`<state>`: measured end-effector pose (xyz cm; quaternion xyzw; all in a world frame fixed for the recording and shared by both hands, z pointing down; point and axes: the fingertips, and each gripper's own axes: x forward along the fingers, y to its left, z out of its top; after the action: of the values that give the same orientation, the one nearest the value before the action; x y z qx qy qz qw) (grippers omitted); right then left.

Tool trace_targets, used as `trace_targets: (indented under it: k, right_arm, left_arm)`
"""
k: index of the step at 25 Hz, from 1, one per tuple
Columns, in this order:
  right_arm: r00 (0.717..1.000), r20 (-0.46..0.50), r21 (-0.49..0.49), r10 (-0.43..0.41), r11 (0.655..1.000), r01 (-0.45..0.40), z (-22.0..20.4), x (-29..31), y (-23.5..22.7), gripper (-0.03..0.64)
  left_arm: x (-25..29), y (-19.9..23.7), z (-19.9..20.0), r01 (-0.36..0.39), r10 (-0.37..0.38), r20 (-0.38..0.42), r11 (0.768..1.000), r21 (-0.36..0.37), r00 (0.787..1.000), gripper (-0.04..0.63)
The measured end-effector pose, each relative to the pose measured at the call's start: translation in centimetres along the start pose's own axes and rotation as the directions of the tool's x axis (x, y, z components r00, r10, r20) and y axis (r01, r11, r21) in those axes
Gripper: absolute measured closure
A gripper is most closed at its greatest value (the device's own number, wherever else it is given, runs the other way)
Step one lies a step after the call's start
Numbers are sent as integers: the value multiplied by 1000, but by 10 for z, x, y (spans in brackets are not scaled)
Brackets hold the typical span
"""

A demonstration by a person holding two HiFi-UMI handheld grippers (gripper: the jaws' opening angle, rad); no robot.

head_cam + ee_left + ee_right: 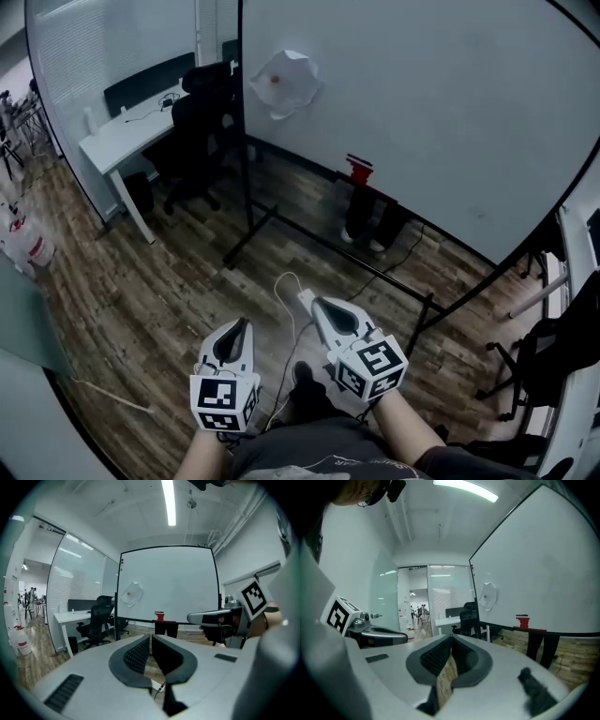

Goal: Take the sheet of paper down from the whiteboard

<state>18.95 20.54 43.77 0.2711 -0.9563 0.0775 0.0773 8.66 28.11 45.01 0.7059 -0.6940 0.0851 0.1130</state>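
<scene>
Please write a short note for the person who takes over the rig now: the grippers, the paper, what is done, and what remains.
Left gripper: shut, empty, held low, far from the board.
Right gripper: shut, empty, also low.
Paper: on the whiteboard near its left edge, with an orange dot on it, probably a magnet.
Done: nothing yet.
Left: go to the board, grip the paper, take it down.
</scene>
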Motion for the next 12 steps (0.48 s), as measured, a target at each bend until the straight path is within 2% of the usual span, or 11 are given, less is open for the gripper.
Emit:
trace_targets:
  k: [4,12]
  right_arm:
    - [999,3,4,33,999,-33,13,42,-34,594]
    - [999,17,15,41,999,-42,43,103,-124,594]
  left_arm:
    - [43,17,14,-42,42,-9,999,-7,999,566]
    - [137,33,51,-82,83,7,996,-23,997,566]
